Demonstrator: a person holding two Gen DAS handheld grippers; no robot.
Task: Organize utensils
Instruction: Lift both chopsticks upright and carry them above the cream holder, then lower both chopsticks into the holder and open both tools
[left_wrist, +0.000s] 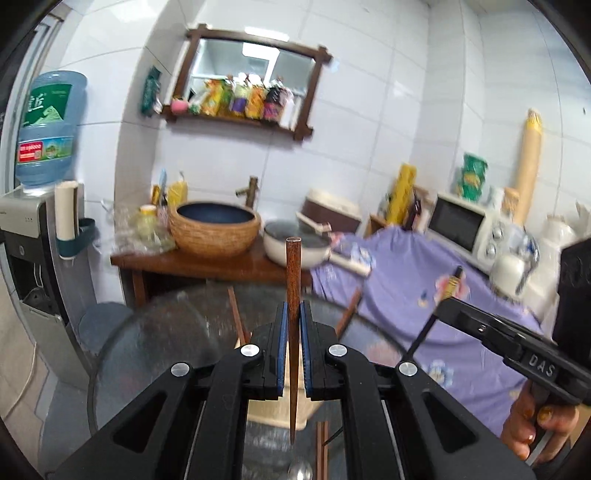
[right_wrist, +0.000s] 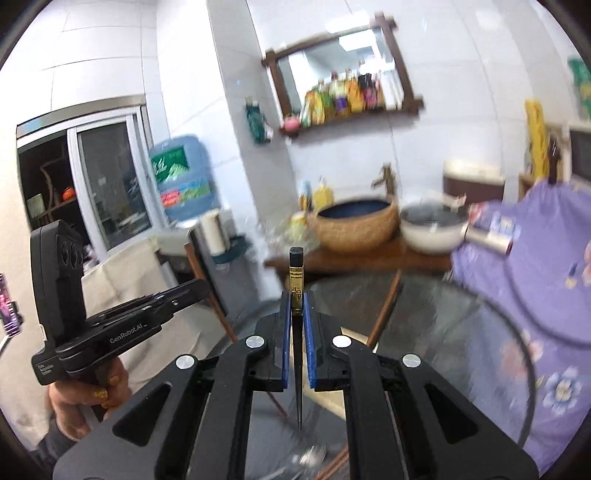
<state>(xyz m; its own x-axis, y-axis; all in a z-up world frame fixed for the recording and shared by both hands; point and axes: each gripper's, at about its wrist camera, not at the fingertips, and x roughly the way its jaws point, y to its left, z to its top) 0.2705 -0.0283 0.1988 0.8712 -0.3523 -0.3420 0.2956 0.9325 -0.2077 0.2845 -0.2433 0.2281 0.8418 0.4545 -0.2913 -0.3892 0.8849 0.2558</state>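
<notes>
Tongs on the left (left_wrist: 294, 325) clamped a brown chopstick (left_wrist: 293, 280) upright; right tongs (right_wrist: 296, 314) clamped a black chopstick (right_wrist: 296, 273).

Left hand-held gripper (left_wrist: 294, 317) was clamped on a brown wooden chopstick (left_wrist: 293, 295), held upright between its blue pads (left_wrist: 282, 347), blunt end up. Right hand-held gripper (left_wrist: 448, 295) came in from the right, gripping a black chopstick with a gold band (left_wrist: 451, 286), a hand (left_wrist: 532, 428) on its handle. Below lay the round glass surface (left_wrist: 155, 354) with more brown chopsticks (left_wrist: 236, 321). View blurred.
</notes>
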